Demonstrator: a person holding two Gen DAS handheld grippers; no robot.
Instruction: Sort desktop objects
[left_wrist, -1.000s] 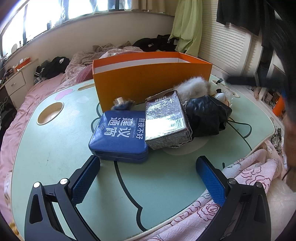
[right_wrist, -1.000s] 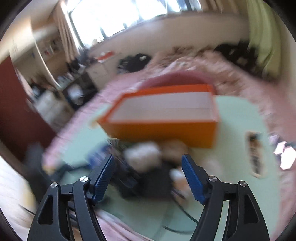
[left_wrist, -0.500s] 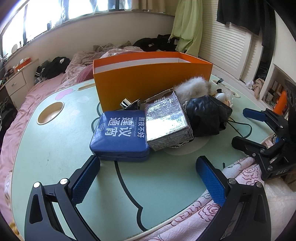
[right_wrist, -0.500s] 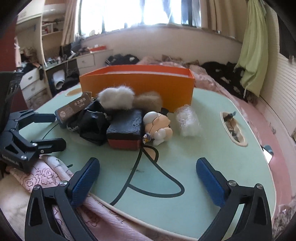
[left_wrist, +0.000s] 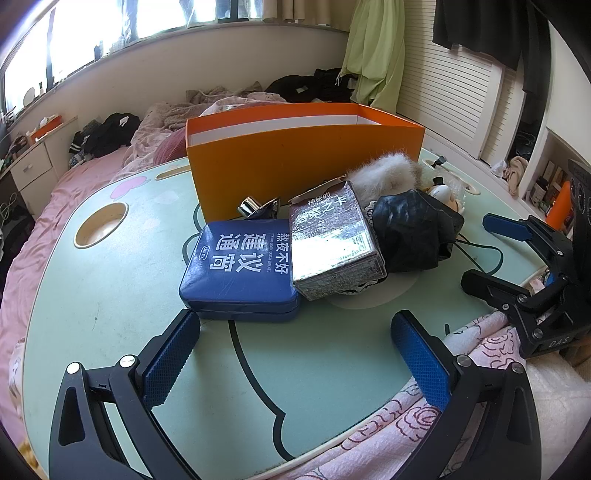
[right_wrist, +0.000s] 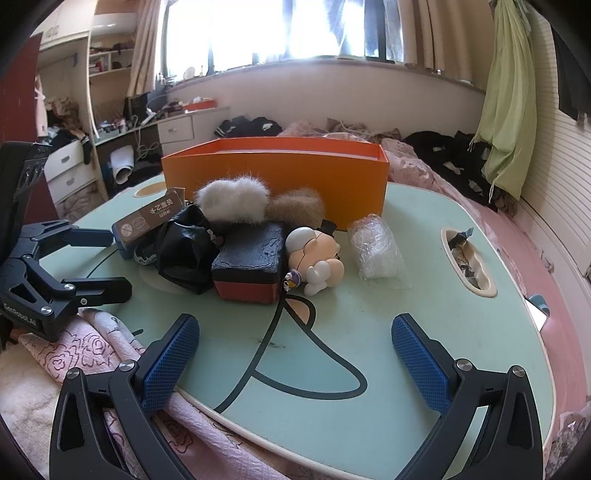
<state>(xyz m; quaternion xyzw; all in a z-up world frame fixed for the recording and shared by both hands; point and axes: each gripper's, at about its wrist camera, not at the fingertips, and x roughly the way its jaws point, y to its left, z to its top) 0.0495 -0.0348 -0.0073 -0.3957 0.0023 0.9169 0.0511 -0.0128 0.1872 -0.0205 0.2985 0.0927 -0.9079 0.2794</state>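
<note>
Both grippers hung over the near edge of the mint-green desk (left_wrist: 92, 295), jaws spread wide with nothing between them: the left gripper (left_wrist: 295, 354) faced the blue case (left_wrist: 240, 269), the right gripper (right_wrist: 295, 354) the cartoon figurine (right_wrist: 314, 258). The clutter lay heaped mid-desk, just before the orange box (left_wrist: 295, 170) at the far edge.

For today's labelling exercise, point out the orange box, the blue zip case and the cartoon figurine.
orange box (left_wrist: 295, 162): left wrist view, front wall.
blue zip case (left_wrist: 240, 266): left wrist view, printed top face.
cartoon figurine (right_wrist: 314, 254): right wrist view, its head.
</note>
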